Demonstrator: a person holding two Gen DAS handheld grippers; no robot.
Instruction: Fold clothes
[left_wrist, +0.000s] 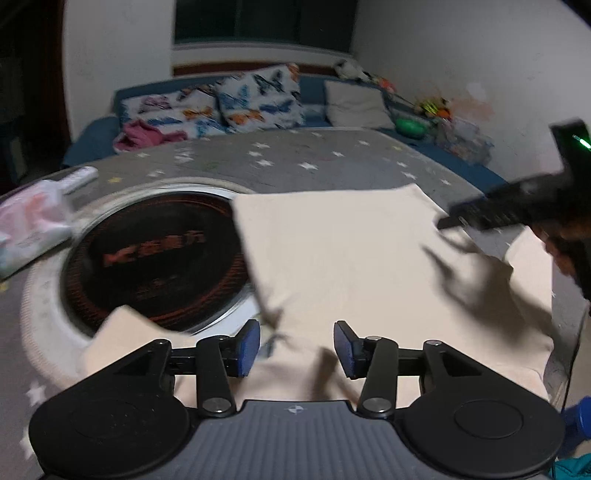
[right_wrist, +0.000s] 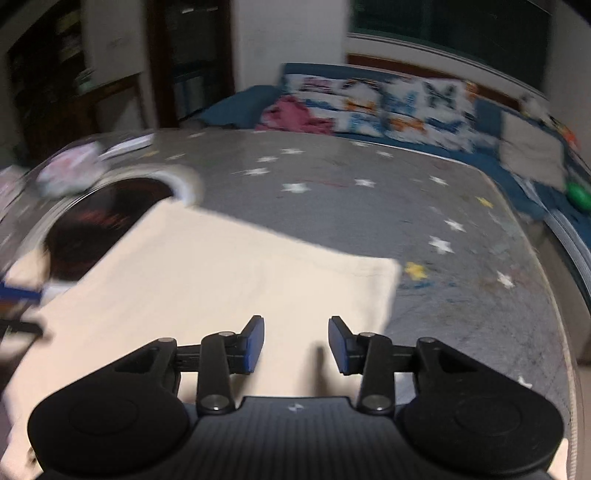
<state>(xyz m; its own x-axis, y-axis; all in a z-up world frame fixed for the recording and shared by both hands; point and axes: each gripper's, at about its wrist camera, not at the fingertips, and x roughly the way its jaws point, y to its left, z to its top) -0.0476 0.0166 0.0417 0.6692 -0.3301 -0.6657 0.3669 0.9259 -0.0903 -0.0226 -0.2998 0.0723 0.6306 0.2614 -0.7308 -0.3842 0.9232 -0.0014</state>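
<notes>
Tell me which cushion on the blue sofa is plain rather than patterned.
The grey cushion at the right end of the sofa; the two cushions to its left carry a blue and orange butterfly print.

Ahead of me a grey cloth with white stars (left_wrist: 295, 162) covers the table. A round black hotplate with red lettering (left_wrist: 155, 254) sits in a white ring on my left, beside a crumpled plastic bag (left_wrist: 29, 221). Beyond, a blue sofa (left_wrist: 314, 88) holds butterfly-print cushions (left_wrist: 258, 96), a pink garment (left_wrist: 144, 134), a plain pale cushion (left_wrist: 354, 103) and a green ball (left_wrist: 410, 127).
</notes>
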